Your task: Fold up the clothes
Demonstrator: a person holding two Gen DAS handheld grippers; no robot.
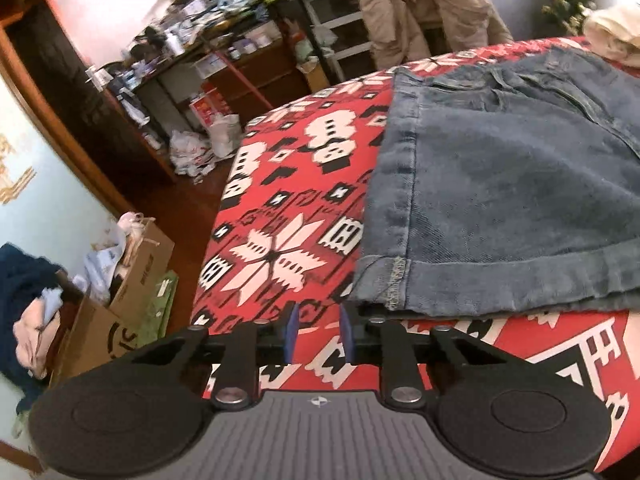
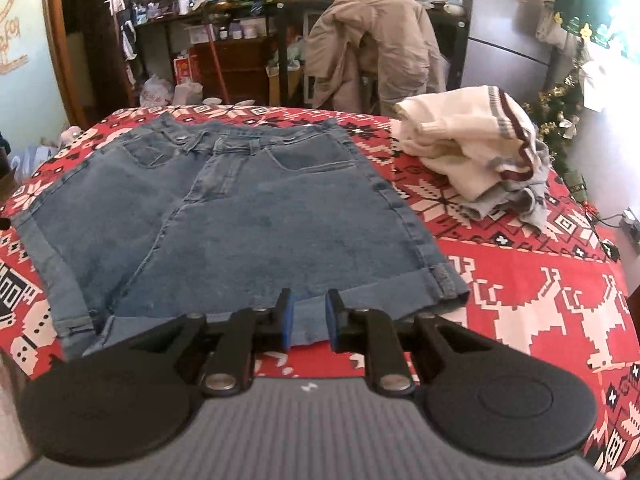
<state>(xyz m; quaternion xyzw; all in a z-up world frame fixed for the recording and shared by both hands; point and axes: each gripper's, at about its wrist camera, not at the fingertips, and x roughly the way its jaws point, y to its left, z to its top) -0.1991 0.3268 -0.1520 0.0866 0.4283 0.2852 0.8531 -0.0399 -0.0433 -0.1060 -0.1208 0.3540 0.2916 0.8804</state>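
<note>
A pair of blue denim shorts (image 2: 240,208) lies flat on a red patterned blanket (image 2: 540,280), waistband away from me and cuffed hems toward me. My right gripper (image 2: 310,320) hovers at the near hem of the right leg. It is open, and denim shows in the gap with neither pad pressing on it. In the left wrist view the shorts (image 1: 520,200) fill the right side. My left gripper (image 1: 319,332) is open just left of the near hem corner, with only the blanket (image 1: 280,200) between its fingers.
A crumpled white sweater with dark striped trim (image 2: 468,140) lies on the blanket at the far right. A beige jacket (image 2: 372,48) hangs on a chair behind. Cardboard boxes with clothes (image 1: 120,288) stand on the floor to the left, below cluttered shelves (image 1: 192,40).
</note>
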